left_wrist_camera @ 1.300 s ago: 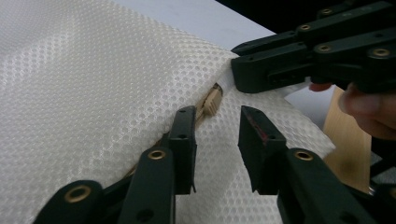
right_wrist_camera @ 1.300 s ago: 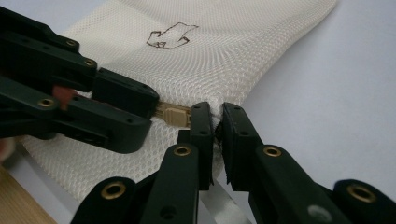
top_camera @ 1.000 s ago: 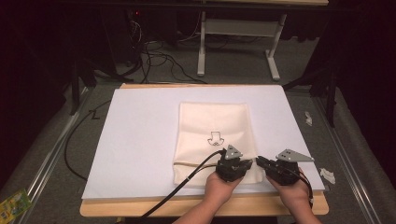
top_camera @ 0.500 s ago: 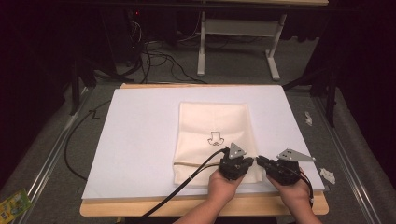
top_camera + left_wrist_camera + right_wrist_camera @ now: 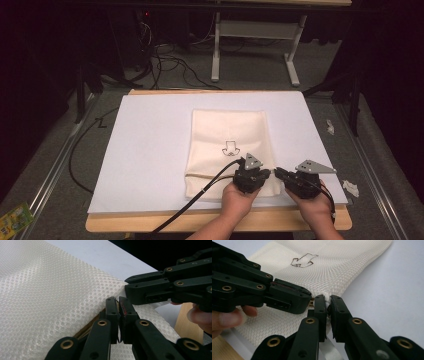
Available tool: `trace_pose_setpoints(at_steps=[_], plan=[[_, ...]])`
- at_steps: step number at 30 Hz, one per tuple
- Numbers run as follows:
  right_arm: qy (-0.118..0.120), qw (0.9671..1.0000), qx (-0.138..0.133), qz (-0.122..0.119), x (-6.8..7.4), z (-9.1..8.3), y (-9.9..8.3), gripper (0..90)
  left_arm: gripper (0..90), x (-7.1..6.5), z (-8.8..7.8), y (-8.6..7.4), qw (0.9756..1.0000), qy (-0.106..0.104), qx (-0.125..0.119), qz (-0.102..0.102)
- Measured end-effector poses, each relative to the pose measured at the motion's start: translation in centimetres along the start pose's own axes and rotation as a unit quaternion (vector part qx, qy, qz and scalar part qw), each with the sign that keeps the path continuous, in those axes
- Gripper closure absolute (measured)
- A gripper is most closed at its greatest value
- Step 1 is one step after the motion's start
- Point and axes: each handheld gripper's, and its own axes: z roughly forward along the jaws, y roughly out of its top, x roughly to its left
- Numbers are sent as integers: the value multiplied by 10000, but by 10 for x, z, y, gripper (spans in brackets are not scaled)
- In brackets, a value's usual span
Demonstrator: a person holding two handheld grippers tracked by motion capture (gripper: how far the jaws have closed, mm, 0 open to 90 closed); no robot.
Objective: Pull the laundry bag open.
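Observation:
A cream mesh bag (image 5: 227, 127) with a small drawn arrow (image 5: 230, 147) lies flat on the white sheet (image 5: 150, 150). Both grippers meet at its near right corner. My left gripper (image 5: 269, 173) is shut, pinching the bag's edge (image 5: 110, 296) by a brown zip strip (image 5: 87, 328). My right gripper (image 5: 276, 173) comes in from the right, shut on the same corner of mesh (image 5: 327, 296) right beside it. In the left gripper view the right gripper (image 5: 127, 288) lies just past my own jaws. The left gripper (image 5: 308, 297) crosses the right gripper view from the left.
The white sheet covers a wooden table whose near edge (image 5: 150, 222) runs below the hands. A black cable (image 5: 200, 192) trails from the left gripper over the bag's near edge. Crumpled white scraps (image 5: 350, 187) lie on the grey floor at the right.

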Motion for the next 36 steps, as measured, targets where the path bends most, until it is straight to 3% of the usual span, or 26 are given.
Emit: trace_pose_setpoints(at_steps=[6, 11, 23, 27, 36], plan=[[42, 10000, -24, -21, 2, 2, -1, 854, 877, 5, -2, -1, 9998, -88, 19, -153], [191, 9995, -56, 240, 0, 2, -1, 857, 878, 7, -4, -1, 9997, -124, 26, -199], [100, 9999, -79, 37, 4, 1, 0, 859, 877, 8, -4, -2, 9994, -123, 24, -309], [248, 9992, -154, 260, 0, 1, -1, 835, 877, 6, -5, -3, 9998, -103, -13, -195], [307, 9983, -200, 450, -2, 7, -4, 783, 876, 8, -4, -10, 9992, -188, -28, -345]])
